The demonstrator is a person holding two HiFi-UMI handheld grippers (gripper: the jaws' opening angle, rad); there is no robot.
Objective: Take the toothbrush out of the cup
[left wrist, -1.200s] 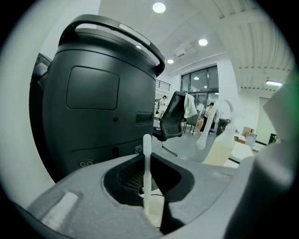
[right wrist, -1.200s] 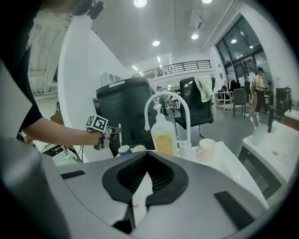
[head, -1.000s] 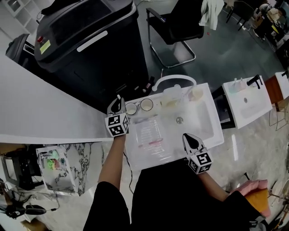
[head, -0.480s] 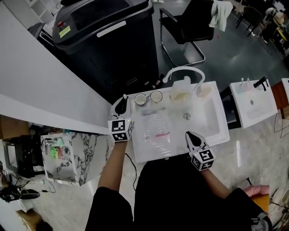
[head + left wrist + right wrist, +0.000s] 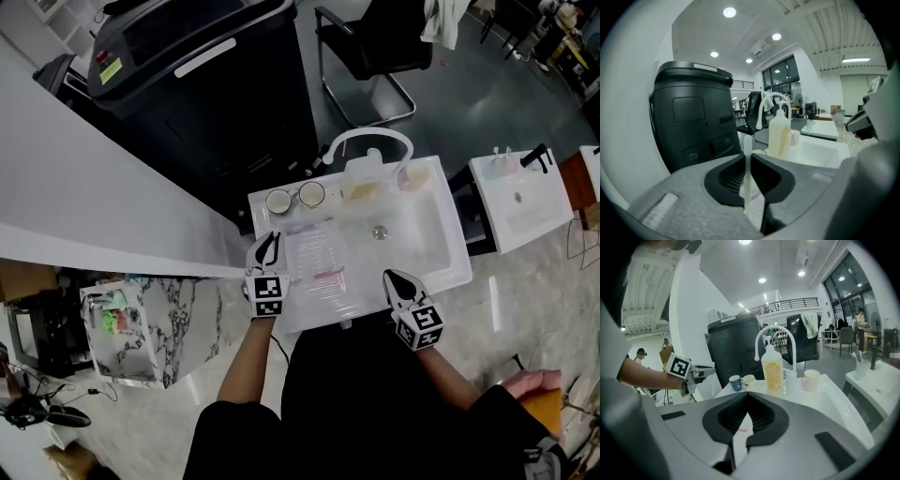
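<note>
Head view: left gripper (image 5: 269, 244), clamped on the white toothbrush (image 5: 747, 164), has drawn down-frame from the cups (image 5: 279, 201), so removal looks done; right gripper (image 5: 394, 279) closed, empty.

Left gripper (image 5: 268, 247): jaws closed on a thin white toothbrush (image 5: 747, 168), upright between them; marker cube toward the body.
Right gripper (image 5: 393, 280): jaws together, nothing between them.
Left forearm (image 5: 246, 361): bare, reaching forward.
Right forearm (image 5: 439, 367): bare, reaching forward, well apart from the left.
</note>
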